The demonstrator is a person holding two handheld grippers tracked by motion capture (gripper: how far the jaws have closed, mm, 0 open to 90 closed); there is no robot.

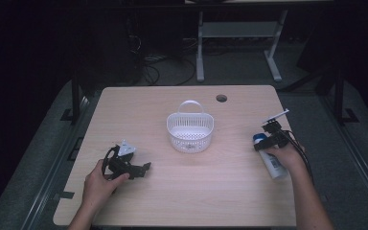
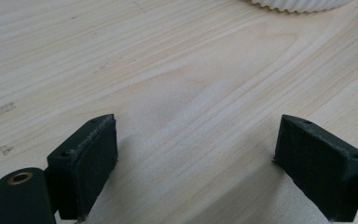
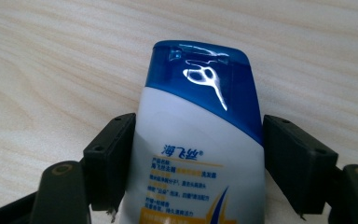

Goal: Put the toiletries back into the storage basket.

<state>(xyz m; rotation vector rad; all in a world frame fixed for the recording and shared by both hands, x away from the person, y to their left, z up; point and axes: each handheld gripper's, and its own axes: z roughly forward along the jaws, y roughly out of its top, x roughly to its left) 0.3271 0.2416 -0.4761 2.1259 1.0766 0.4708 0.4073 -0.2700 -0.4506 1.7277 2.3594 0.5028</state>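
Right gripper (image 1: 264,139) sits at the right side of the bench (image 1: 182,201), with its jaws on both sides of a bottle (image 1: 271,162). In the right gripper view, the bottle (image 3: 200,154) lies flat on the wood, white with a blue cap (image 3: 205,88), and the cap points away from the hand. The jaws hug its sides just below the cap, and I cannot tell if they press on it. The right hand (image 1: 287,155) lies over the bottle, with the arm coming in from the bottom edge.

The left gripper (image 1: 146,167) rests low on the left side of the bench, jaws wide apart with only wood between them. The left hand (image 1: 100,184) wraps around it, pointing toward the middle. A white basket (image 1: 190,129) stands in the middle, well apart from both.
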